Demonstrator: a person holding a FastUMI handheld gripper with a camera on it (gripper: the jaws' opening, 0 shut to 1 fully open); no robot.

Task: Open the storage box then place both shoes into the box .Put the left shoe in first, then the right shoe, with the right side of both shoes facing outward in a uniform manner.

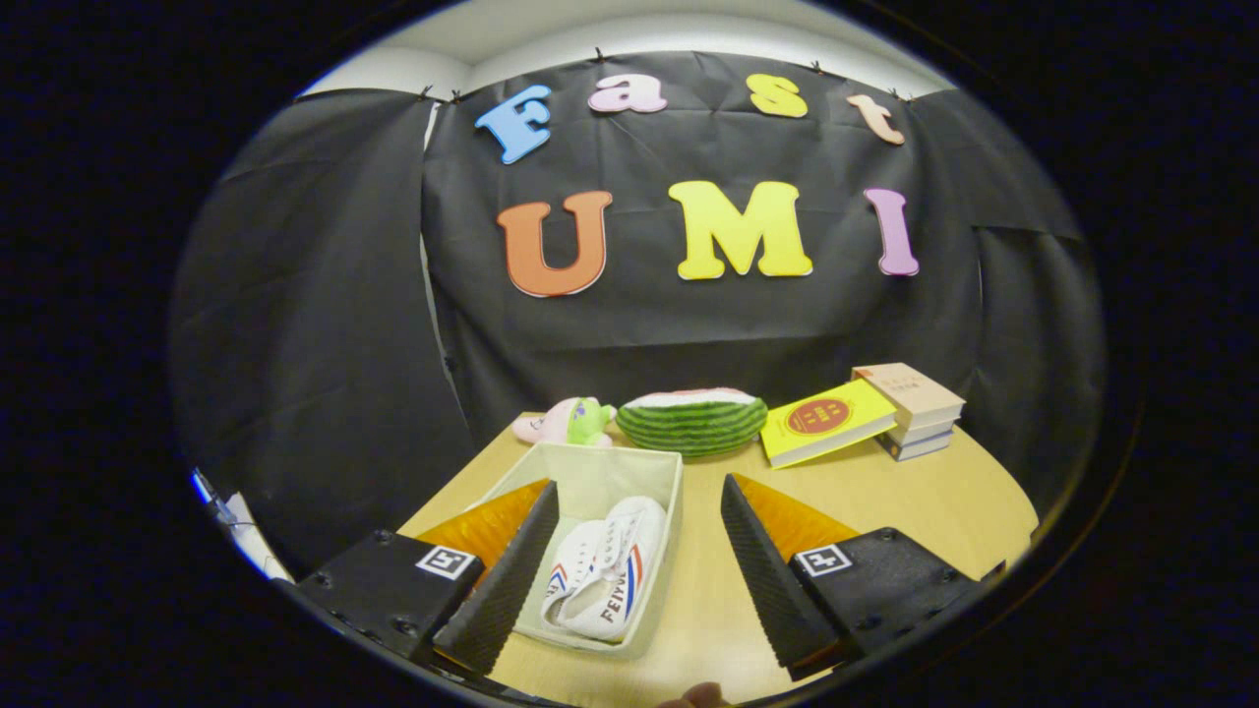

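Wooden table (915,501) carries my open storage box (590,462) with both shoes (602,578) lying inside, left of centre; my gripper (629,580) hovers spread and empty, so I judge the task about finished.

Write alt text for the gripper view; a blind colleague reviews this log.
White shoes lie in an open storage box on a wooden table, between the open gripper's empty fingers. Beyond sit a watermelon toy, plush and books.
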